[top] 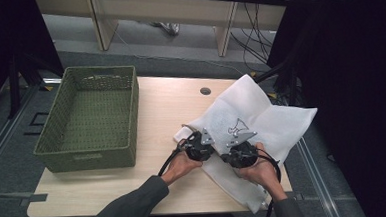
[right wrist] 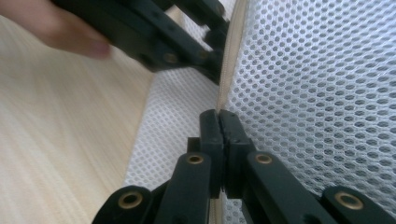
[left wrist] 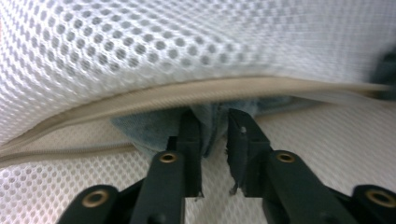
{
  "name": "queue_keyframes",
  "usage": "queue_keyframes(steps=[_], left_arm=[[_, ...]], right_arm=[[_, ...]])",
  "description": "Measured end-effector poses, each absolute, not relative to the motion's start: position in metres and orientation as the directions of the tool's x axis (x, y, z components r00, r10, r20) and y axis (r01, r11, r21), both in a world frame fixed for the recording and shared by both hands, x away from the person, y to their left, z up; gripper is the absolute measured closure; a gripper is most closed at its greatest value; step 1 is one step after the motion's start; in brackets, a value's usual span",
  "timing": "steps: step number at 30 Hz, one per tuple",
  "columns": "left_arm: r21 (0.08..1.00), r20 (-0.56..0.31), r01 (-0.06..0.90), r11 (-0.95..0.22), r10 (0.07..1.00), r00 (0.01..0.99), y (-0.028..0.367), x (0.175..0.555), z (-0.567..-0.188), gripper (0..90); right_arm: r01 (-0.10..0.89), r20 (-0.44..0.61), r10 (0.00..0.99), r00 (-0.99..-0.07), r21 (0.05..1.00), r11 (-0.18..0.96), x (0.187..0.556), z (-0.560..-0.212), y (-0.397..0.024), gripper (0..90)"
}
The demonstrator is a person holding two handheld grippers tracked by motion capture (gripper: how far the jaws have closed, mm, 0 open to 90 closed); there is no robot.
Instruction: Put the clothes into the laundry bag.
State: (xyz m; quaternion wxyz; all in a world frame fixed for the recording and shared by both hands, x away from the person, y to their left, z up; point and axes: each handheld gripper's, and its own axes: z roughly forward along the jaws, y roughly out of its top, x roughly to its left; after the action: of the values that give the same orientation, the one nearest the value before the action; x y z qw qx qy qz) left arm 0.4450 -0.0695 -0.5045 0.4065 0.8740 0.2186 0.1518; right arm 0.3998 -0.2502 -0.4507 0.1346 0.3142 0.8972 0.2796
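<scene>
Left gripper (top: pixel 201 144) sits at the near-left edge of the white mesh bag (top: pixel 261 117), held in the person's left hand (top: pixel 181 165). Seen along its own jaws (left wrist: pixel 214 140), they stand a little apart, with a fold of blue-grey cloth (left wrist: pixel 149 128) between them, poking out from under the bag's beige zipper edge (left wrist: pixel 196 93); I cannot tell whether they actually pinch it. Off to the far left of the wooden table (top: pixel 166 105) stands a green woven basket (top: pixel 89 124), well apart from the grippers. Just to the right of the left gripper, the right gripper (top: pixel 240 148) is held in the right hand (top: pixel 262 172), also on the bag's near edge. Its jaws (right wrist: pixel 219 126) are pressed together on the zipper seam (right wrist: pixel 229 70). The bag itself lies spread across the table's right side, one corner hanging past the right edge.
</scene>
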Motion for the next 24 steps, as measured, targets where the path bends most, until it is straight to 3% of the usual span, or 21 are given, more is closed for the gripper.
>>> queue_keyframes(steps=[4,5,7,11,20,21,23,24], left_arm=[[0.791,0.058,0.248,-0.559,0.472,0.880,-0.063,0.438,-0.502,64.6],[0.782,0.065,0.237,-0.576,0.453,0.889,-0.061,0.437,-0.501,62.3],[0.781,0.043,0.256,-0.570,0.459,0.887,-0.057,0.434,-0.497,58.4],[0.766,0.019,0.287,-0.576,0.465,0.885,-0.042,0.424,-0.489,43.4],[0.746,-0.012,0.290,-0.599,0.424,0.906,-0.038,0.435,-0.499,44.5],[0.736,0.003,0.279,-0.617,0.415,0.910,-0.040,0.438,-0.502,46.6],[0.721,-0.008,0.280,-0.634,0.396,0.918,-0.041,0.439,-0.511,62.6],[0.721,0.003,0.272,-0.638,0.396,0.918,-0.039,0.440,-0.511,65.7]], right_arm=[[0.523,-0.075,0.654,-0.753,0.535,0.664,0.405,-0.459,-0.246,90.0],[0.484,-0.125,0.624,-0.771,0.521,0.703,0.409,-0.463,-0.245,90.0],[0.502,-0.160,0.632,-0.758,0.475,0.723,0.410,-0.468,-0.241,90.0],[0.499,-0.161,0.626,-0.763,0.468,0.729,0.412,-0.468,-0.242,90.0],[0.518,-0.161,0.646,-0.746,0.469,0.715,0.414,-0.469,-0.244,90.0],[0.516,-0.161,0.646,-0.746,0.473,0.714,0.415,-0.470,-0.245,90.0],[0.522,-0.164,0.649,-0.743,0.467,0.714,0.416,-0.471,-0.246,90.0],[0.518,-0.174,0.650,-0.740,0.468,0.716,0.417,-0.472,-0.246,90.0]])
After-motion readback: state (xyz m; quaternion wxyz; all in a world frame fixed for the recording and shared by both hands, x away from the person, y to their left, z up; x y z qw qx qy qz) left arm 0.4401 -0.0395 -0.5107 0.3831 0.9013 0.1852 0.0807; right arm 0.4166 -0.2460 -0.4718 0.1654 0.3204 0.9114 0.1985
